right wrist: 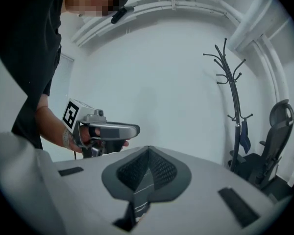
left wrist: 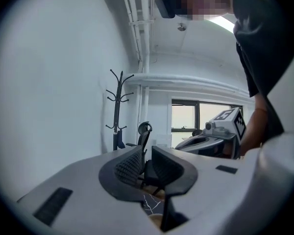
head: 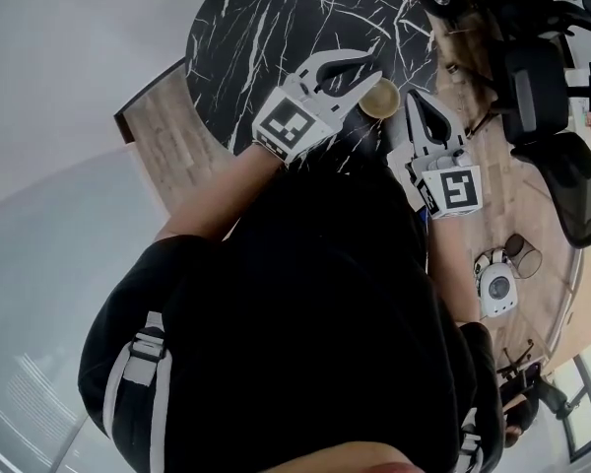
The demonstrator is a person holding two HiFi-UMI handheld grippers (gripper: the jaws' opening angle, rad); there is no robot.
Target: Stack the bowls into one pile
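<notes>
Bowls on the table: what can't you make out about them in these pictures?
Head view: the bowls show as one small tan round; their count is too small to tell.
Head view: the person's torso hides the near side of the table.
Left gripper view and right gripper view: aimed across the room, they show only slivers of table below the jaws.

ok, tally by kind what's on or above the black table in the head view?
tan bowl: 1 (whether others are nested in it cannot be told)
grippers: 2, the left gripper and the right gripper
Total: 3
</notes>
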